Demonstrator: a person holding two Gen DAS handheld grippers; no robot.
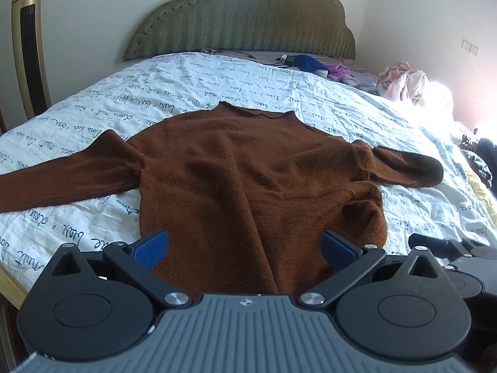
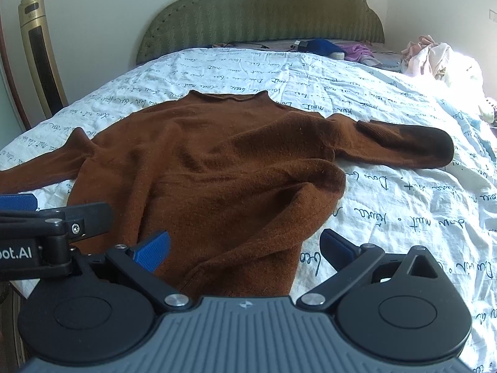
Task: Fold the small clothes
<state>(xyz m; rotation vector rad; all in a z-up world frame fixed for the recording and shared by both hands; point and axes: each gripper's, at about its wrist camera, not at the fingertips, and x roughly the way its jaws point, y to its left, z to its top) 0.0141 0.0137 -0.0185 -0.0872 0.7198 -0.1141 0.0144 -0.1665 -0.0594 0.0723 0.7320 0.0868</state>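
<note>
Brown sweater [image 1: 248, 168] flat on bed's script-print quilt [image 1: 192, 90], collar far, hem near. Soft, limp knit, light; will sag. Left gripper [image 1: 245, 245], right gripper [image 2: 245, 245] both spread wide, empty, above hem. Judged best hold: sleeve cuff or hem corners.

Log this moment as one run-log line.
sweater flat on bed, unfolded | left gripper open | right gripper open | both over hem
</note>
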